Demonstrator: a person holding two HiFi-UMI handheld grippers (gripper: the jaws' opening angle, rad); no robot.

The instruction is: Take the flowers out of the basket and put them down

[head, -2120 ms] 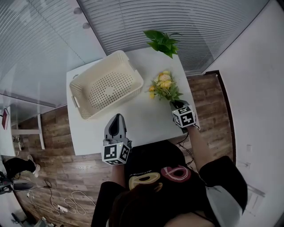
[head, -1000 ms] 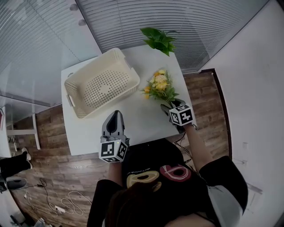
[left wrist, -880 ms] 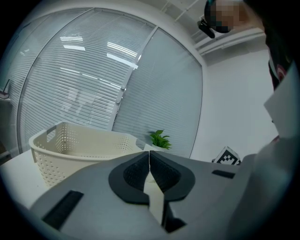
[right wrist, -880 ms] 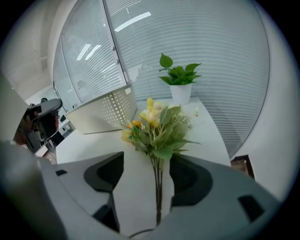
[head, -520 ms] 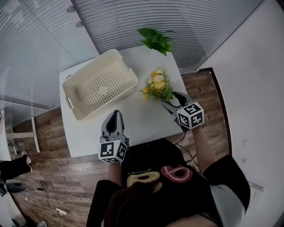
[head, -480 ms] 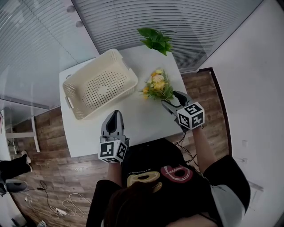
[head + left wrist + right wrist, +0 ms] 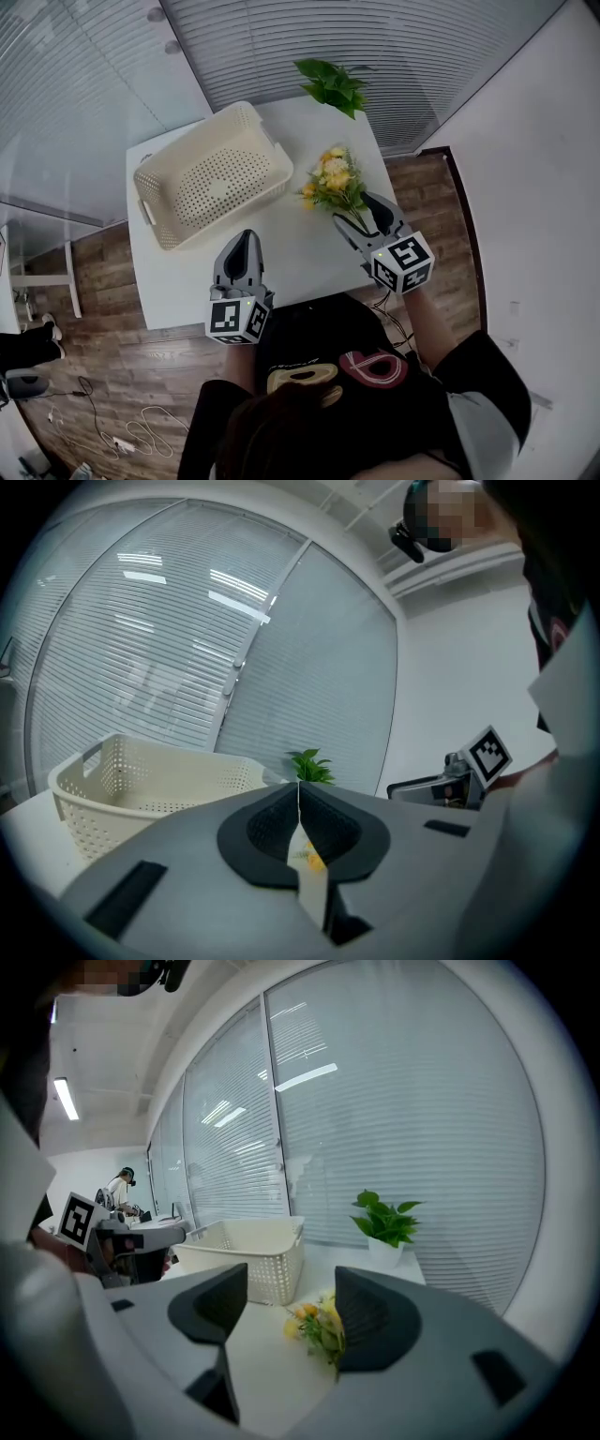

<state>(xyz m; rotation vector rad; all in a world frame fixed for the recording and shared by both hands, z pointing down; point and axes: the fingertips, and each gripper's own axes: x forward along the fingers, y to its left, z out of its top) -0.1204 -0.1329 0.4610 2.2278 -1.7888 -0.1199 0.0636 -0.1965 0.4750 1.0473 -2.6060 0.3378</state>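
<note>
Holding your left tongs (image 7: 246, 240) clenched on nothing, you keep them over the near side of the surface (image 7: 281, 258), probably parked there so they stay clear of the other hand's work. Your right tongs (image 7: 363, 217) are released. Their jaws have just been opening and nothing is caught between them. The flowers (image 7: 333, 183) lie on the surface just ahead of and below the tips. The bunch rests on its side with the stems toward your right tongs and the blooms pointing away, which fits a bunch carried by its stems and let go.

Ahead of your left tongs stands the basket (image 7: 192, 141), just beside the blooms. No flowers show in it, so the job looks as good as done.

Farthest off, beyond the flowers from your right tongs, a potted plant (image 7: 333, 86) sits at the far edge. It appears to be no part of the task, so leave it alone.
</note>
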